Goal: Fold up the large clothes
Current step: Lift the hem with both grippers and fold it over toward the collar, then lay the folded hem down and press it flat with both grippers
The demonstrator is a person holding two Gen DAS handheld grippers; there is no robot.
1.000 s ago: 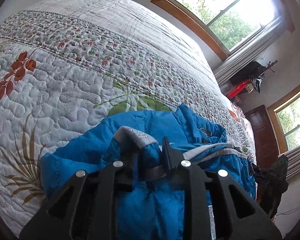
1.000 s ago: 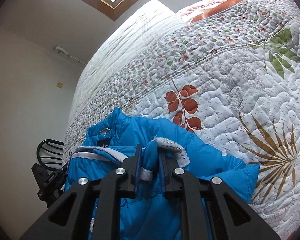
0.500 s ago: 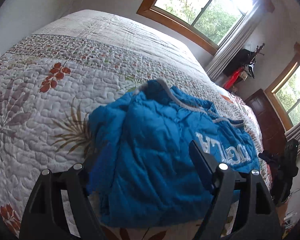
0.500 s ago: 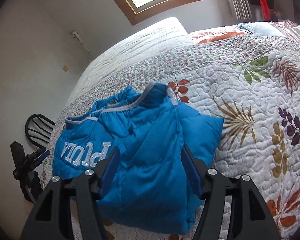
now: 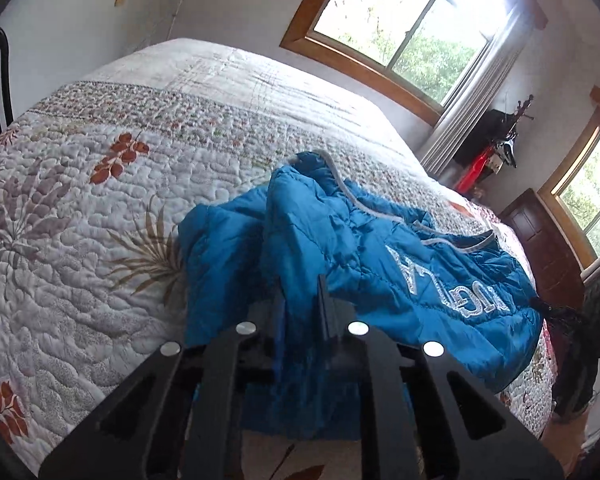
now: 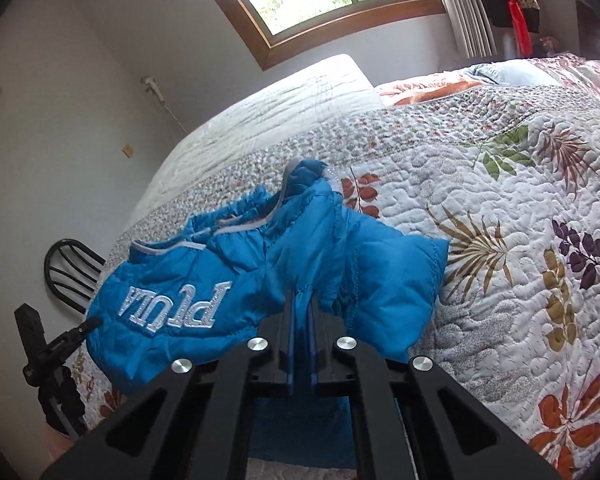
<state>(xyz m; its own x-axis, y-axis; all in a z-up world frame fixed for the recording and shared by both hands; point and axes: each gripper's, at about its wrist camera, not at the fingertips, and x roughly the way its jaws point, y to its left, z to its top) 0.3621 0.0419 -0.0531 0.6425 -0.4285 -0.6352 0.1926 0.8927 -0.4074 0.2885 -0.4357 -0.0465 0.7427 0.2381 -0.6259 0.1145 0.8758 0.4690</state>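
Both tongs pinch the blue jacket (image 5: 380, 264); only the right view shows a chair (image 6: 70, 276).

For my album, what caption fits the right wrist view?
Right fingers pinch a blue jacket on a floral quilt.

left wrist cam low at near bed edge, facing up the quilt (image 5: 100, 208) toward the windows, right wrist cam likewise, angled toward the wall corner, both close over the same blue jacket (image 5: 380, 264)
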